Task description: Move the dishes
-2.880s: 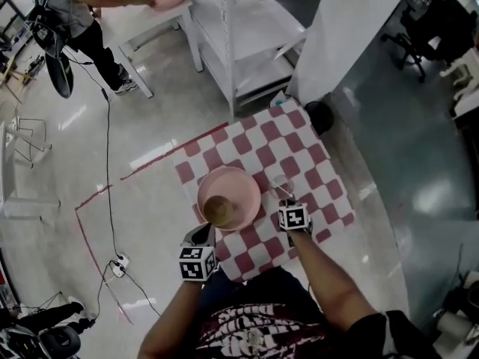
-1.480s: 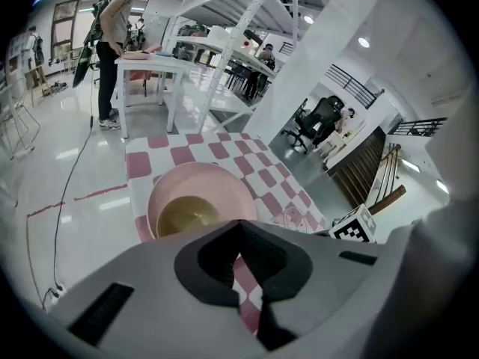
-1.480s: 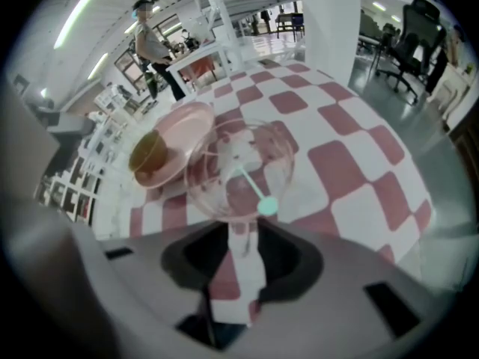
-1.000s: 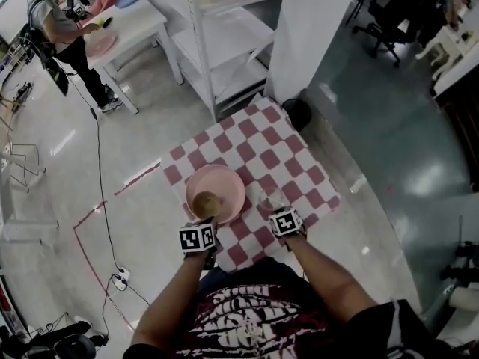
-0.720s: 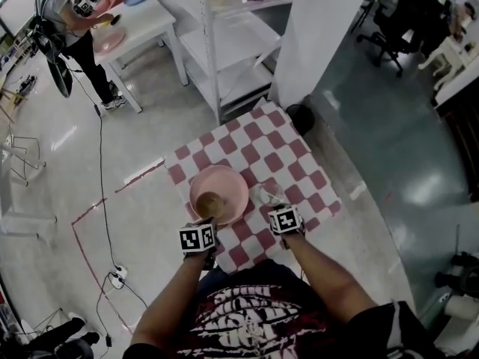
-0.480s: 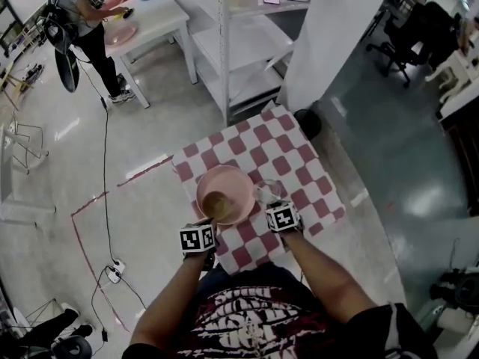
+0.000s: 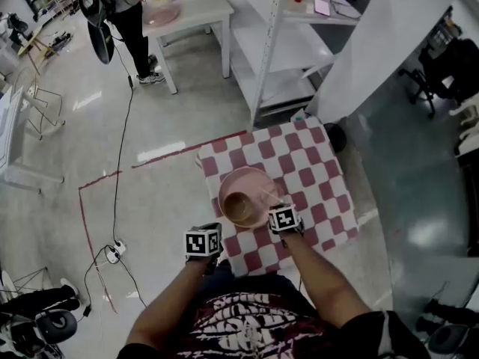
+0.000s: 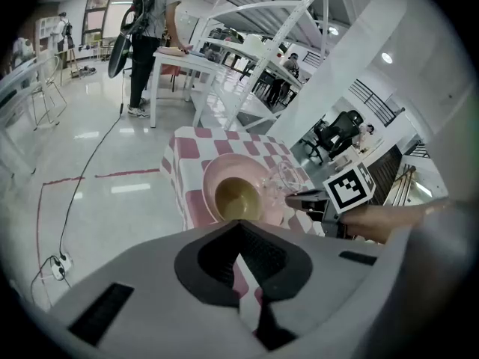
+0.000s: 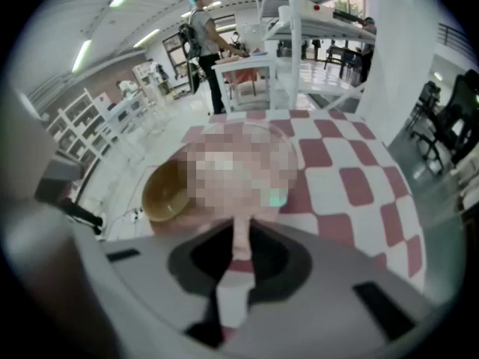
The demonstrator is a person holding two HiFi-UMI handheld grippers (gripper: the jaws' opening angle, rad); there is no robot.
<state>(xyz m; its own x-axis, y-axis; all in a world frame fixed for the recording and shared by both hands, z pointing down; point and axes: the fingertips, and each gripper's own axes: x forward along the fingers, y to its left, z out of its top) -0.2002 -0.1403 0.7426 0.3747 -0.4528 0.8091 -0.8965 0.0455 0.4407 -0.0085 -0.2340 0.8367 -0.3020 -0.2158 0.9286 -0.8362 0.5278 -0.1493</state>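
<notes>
- Two grippers are in my views, and only one of them carries something.
- The left gripper (image 8: 240, 245) has its jaws pressed fully together, with nothing between them. It hangs just beside the near left corner of the table (image 7: 333, 172), apart from the dishes.
- The right gripper (image 9: 241, 249) has its jaws only a little apart. They pinch the thin wall of a clear glass (image 8: 284, 179).
- In the left gripper view I see this glass at the right side of the pink plate (image 7: 251, 178), held by the tips of the jaws. I cannot tell if the glass touches the plate.
- The pink plate lies on the red and white checked cloth (image 7: 307, 152) that covers the table, in the near half of it.
- A brown bowl (image 7: 239, 208) stands upright on the plate, on the side nearer to me, and it looks empty.
- Well apart from my table, a person (image 7: 123, 6) stands at a white table (image 7: 196, 10) on which another pink dish lies. A white rack (image 7: 277, 47) stands between that table and mine.
</notes>
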